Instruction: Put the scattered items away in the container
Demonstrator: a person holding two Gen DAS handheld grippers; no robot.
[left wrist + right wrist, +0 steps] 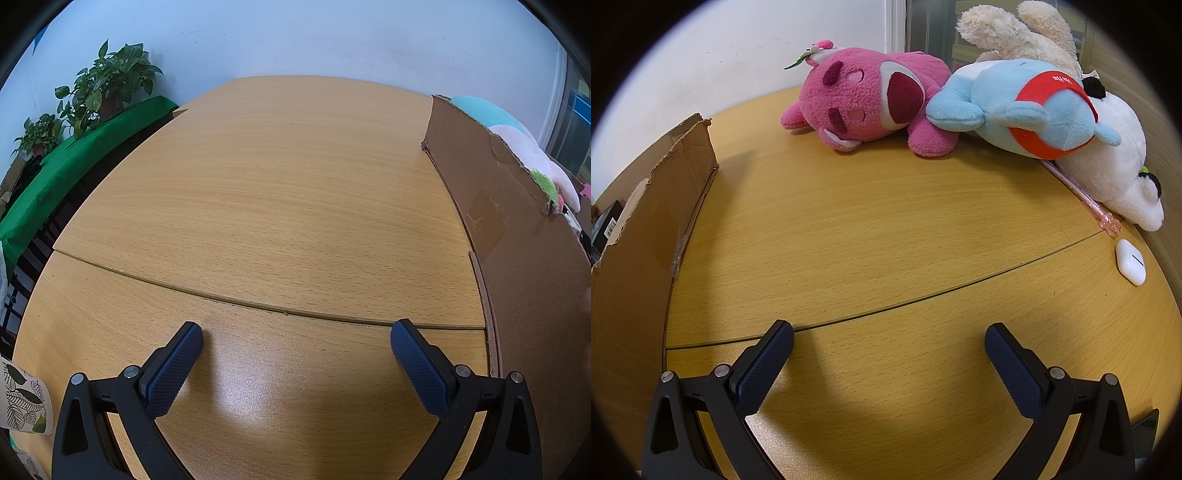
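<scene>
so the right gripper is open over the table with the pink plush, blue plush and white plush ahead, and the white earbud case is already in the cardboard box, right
Not quite: the right wrist view shows the white earbud case lying on the table, beside the pink pen, not in the cardboard box. The right gripper is open, with the pink plush, blue plush and white plush ahead.

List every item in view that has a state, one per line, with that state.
left gripper: open, empty, over the table.
right gripper: open, empty.
cardboard box: open-topped, torn rim, plush toys inside.
pink plush: lying on its side on the table.
blue plush: lying across the white plush.
cream plush: lying behind them.
pink pen: flat, partly under the white plush.
white earbud case: shut.
</scene>
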